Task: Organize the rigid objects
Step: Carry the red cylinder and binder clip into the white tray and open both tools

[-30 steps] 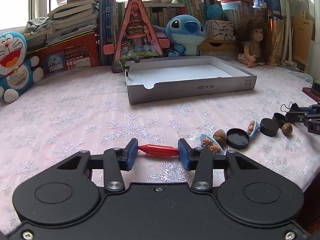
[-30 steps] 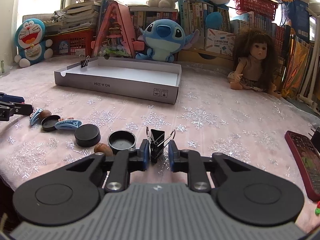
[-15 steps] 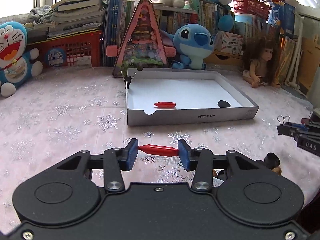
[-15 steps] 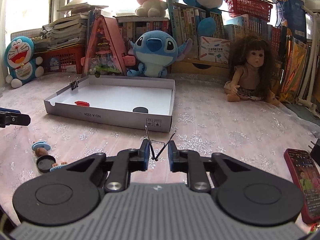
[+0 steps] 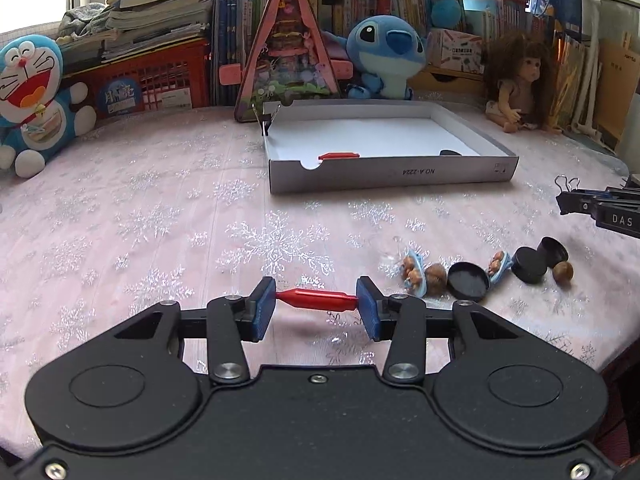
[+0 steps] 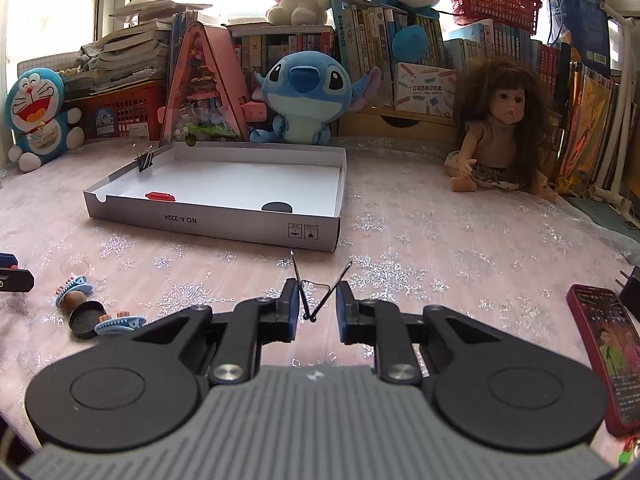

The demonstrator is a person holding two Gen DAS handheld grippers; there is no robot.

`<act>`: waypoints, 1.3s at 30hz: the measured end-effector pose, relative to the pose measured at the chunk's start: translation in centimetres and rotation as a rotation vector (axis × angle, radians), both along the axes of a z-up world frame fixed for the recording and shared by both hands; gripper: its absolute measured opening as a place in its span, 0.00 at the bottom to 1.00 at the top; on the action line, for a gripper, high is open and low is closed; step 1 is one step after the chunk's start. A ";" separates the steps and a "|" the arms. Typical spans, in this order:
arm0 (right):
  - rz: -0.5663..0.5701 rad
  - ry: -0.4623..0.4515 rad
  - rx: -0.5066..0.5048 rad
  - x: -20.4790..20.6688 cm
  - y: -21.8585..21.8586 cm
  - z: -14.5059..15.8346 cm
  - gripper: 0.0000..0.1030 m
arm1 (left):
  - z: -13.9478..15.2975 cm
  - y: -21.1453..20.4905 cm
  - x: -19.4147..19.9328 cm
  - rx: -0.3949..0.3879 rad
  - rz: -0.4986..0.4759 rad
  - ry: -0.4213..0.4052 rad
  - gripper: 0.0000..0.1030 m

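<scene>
Ahead of both grippers: box [image 6: 224, 222] near wall (low), cloth [image 5: 160, 220] bare before it.

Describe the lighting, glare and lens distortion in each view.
Left wrist view: window blown out at top left, fisheye bends the white box, red piece sharp in the left gripper. Right wrist view: backlit windows glare, edges darken and curve, binder clip crisp.

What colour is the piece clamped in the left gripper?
Red piece, held end to end in the left gripper; clearest in the left wrist view.
</scene>
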State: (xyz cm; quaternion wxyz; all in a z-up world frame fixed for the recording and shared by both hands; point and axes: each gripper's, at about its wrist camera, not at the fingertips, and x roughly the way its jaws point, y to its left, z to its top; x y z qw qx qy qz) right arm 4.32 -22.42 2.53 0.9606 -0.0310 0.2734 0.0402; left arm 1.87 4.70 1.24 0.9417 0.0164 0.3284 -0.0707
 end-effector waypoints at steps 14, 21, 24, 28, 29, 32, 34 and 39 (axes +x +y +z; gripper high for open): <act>0.008 0.011 -0.006 -0.3 0.4 -0.3 0.22 | 0.0 -0.6 -0.9 0.017 -0.026 -0.016 0.41; 0.007 0.009 -0.005 -0.2 0.3 -0.1 0.22 | 1.3 0.0 0.0 -0.005 0.000 -0.047 0.41; 0.004 0.008 0.004 0.0 0.2 0.1 0.22 | 2.2 0.2 0.8 -0.018 0.004 -0.062 0.41; 0.001 0.002 0.009 0.4 0.0 0.6 0.22 | 3.4 0.4 2.0 -0.040 0.010 -0.077 0.41; 0.001 0.001 0.010 0.6 0.0 0.7 0.22 | 3.7 0.4 2.4 -0.045 0.011 -0.080 0.41; 0.000 -0.004 0.017 1.3 -0.1 1.3 0.22 | 4.6 0.2 3.8 -0.052 0.012 -0.091 0.41; -0.001 -0.003 0.027 1.9 -0.2 1.6 0.22 | 5.1 0.0 4.9 -0.056 0.015 -0.092 0.41; 0.000 0.002 0.053 3.9 -0.3 2.4 0.22 | 5.9 -0.9 7.6 -0.076 0.016 -0.085 0.41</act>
